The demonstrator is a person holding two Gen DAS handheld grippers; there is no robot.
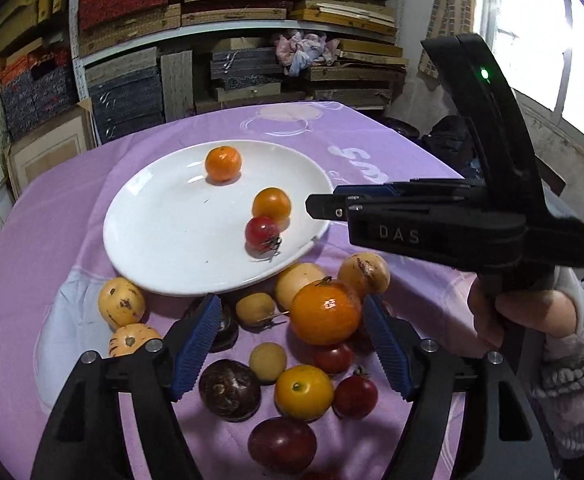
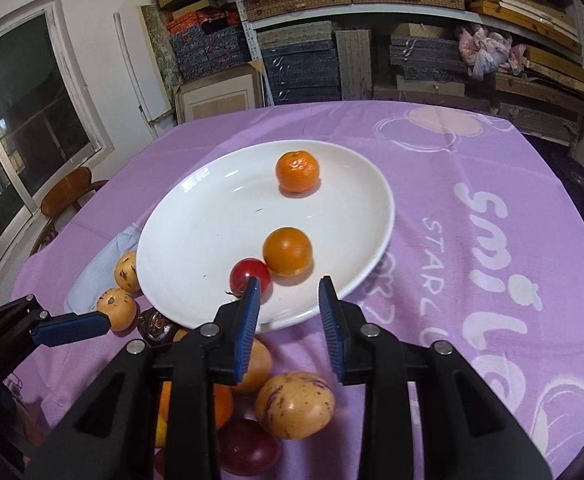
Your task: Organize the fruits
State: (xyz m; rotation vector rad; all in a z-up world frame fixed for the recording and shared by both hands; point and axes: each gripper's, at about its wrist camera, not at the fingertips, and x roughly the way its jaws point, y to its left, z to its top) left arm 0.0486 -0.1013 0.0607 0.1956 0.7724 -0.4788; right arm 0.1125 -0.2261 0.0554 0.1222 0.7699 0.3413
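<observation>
The left hand-held gripper (image 1: 292, 334) is hovering with its jaws apart and empty, directly over the fruit pile on the tabletop (image 1: 52, 220), the large orange (image 1: 325, 312) lying between its fingers. The right hand-held gripper (image 2: 290, 316) is sitting at its narrowest and empty, by the plate (image 2: 196, 248) rim.

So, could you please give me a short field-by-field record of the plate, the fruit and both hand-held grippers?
Plate: white plate on purple tablecloth
On plate: mandarin, orange tomato, red tomato; the tomatoes side by side
Off plate: loose fruit clustered on the cloth by the near rim
Left hand-held gripper: open, empty, over the cluster
Right hand-held gripper: shut, empty, by the plate's rim
</observation>
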